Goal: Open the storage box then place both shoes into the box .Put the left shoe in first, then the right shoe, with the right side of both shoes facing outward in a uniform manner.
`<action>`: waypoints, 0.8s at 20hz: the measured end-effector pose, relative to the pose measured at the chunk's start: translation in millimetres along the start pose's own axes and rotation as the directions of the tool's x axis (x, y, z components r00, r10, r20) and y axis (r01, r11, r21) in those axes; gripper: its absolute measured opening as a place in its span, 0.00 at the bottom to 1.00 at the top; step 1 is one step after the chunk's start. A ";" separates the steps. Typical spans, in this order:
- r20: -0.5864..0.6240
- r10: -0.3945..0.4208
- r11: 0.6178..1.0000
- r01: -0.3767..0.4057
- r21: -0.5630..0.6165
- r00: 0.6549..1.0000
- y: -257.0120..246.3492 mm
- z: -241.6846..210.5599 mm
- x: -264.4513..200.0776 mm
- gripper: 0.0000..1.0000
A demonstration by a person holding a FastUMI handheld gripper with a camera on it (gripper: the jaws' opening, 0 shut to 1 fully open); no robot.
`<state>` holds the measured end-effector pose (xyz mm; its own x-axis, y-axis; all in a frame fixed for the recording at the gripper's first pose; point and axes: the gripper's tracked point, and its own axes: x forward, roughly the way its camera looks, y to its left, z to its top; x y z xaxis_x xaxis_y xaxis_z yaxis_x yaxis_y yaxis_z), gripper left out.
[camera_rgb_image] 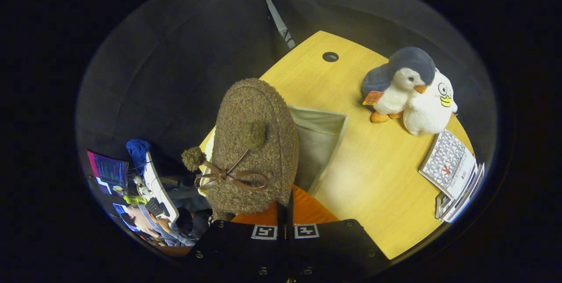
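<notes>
The tool (285, 223) has its fingers pressed close together on the heel end of a brown fuzzy shoe (254, 142), pinching it; the orange lining (307, 212) shows just beside the fingers. The shoe hangs toe-forward over the open grey storage box (320, 138), which stands at the worktop's (373, 177) near-left edge, and hides much of the box mouth. Whether this is the left or right shoe cannot be told. Judged risks: the grip sits on a thin edge of soft material, so the shoe may swing or slip during lowering; the toe or bow (228, 177) may catch the soft box rim and fold it inward. Two plush toys (412, 94) and booklets (452, 164) stand well apart
</notes>
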<state>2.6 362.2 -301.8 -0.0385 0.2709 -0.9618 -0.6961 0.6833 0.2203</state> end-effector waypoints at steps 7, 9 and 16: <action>-0.120 -0.079 0.995 0.071 -0.067 0.990 3.9 1.1 73.7 0.01; -0.149 -0.095 0.993 0.084 -0.082 0.984 3.7 -1.9 89.7 0.00; -0.152 -0.096 0.994 0.088 -0.061 0.984 5.0 4.0 101.8 0.01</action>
<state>-1.9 395.9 -398.0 -0.0799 0.0976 -0.9920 -0.7391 0.6619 0.1247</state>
